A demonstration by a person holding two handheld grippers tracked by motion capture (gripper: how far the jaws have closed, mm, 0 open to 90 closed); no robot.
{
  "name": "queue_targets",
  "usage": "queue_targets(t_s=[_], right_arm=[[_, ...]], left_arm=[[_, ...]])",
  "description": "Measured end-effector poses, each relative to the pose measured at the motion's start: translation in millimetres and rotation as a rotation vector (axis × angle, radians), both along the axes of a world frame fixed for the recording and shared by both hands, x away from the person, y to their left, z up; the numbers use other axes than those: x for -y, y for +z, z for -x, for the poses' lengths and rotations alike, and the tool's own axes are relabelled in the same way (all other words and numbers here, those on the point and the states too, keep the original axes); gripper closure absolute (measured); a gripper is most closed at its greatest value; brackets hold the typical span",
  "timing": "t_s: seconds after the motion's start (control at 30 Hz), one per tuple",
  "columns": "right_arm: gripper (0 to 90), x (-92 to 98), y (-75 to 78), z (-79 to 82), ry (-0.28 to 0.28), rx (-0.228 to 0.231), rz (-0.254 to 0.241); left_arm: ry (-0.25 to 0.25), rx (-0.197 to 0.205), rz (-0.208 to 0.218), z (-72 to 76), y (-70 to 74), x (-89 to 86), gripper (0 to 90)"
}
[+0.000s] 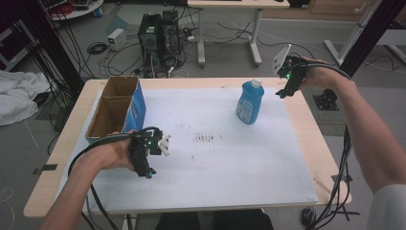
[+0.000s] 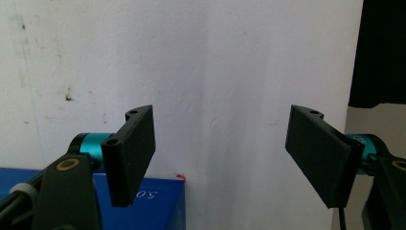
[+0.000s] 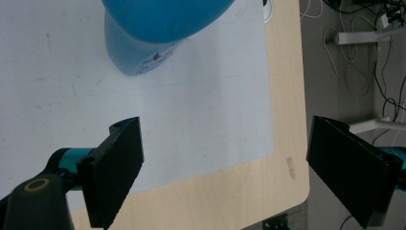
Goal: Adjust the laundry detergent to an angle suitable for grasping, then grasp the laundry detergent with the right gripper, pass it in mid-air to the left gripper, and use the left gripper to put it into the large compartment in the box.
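A blue plastic bottle (image 1: 250, 101) with a white cap stands upright on the white mat (image 1: 215, 163), toward the back right. My right gripper (image 1: 286, 88) hovers just right of it over the table's right edge, jaws wide open and empty. In the right gripper view the bottle (image 3: 158, 28) sits above and left of the open gripper (image 3: 227, 127). My left gripper (image 1: 149, 160) is held over the mat at the front left, next to the box's near corner. It is open too (image 2: 222, 120), with bare mat between its jaws.
An open cardboard box (image 1: 115, 108) with a blue side stands at the table's left; its blue face (image 2: 143, 206) shows below the left jaw. Dark smudges (image 1: 206, 138) mark the mat's middle. Computer towers (image 1: 158, 36) and cables lie on the floor behind.
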State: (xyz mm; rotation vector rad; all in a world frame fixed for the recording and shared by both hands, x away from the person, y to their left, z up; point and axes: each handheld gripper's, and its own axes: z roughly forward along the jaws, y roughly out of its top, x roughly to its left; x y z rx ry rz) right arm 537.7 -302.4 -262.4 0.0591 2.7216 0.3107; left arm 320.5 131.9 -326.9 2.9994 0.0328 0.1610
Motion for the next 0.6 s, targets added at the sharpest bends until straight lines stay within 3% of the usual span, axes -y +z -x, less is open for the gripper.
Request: queue_targets(t_s=[0.6], right_arm=[[11.6, -0.1, -3.2, -1.4, -0.007, -0.013, -0.021]], left_arm=[[0.009, -0.007, 0.006, 0.6, -1.1, 0.5, 25.8]])
